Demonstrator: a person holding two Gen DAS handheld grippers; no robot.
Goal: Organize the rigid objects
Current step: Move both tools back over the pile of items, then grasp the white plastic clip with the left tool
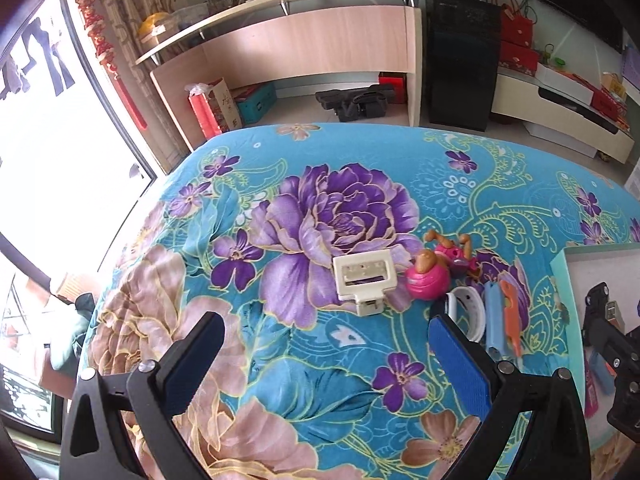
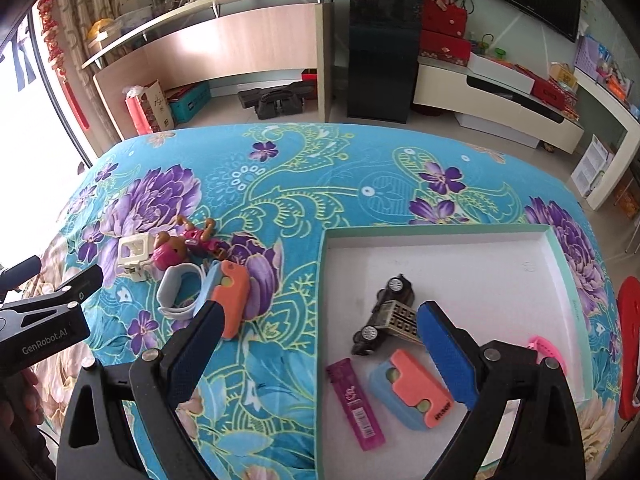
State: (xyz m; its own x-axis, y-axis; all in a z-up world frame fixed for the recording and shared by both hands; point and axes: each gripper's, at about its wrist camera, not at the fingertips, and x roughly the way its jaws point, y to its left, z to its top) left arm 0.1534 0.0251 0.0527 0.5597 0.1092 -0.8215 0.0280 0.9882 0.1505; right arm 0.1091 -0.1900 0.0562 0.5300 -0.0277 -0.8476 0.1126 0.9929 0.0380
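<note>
A: Which step is in hand?

B: Sorting, I'd judge. The tray [image 2: 560, 264] already holds a toy car [image 2: 384, 320], an orange-and-blue case [image 2: 416, 396] and a purple strip [image 2: 354, 404]. To the left of the tray, loose on the floral-covered table [image 2: 280, 168], lie a cream clip [image 1: 364, 280], a pink doll [image 1: 436, 268], a white band [image 2: 176, 292] and a second orange-and-blue case [image 2: 230, 296].

A: And the grippers?

B: The left hand-held gripper [image 1: 324, 364] is spread wide and empty, just short of the clip. The right hand-held gripper [image 2: 320, 352] is also wide open, holding nothing, above the tray's left edge.

A: The next move?

B: Probably closing on the clip. The doll sits tight beside it, so a careless reach could nudge both.
</note>
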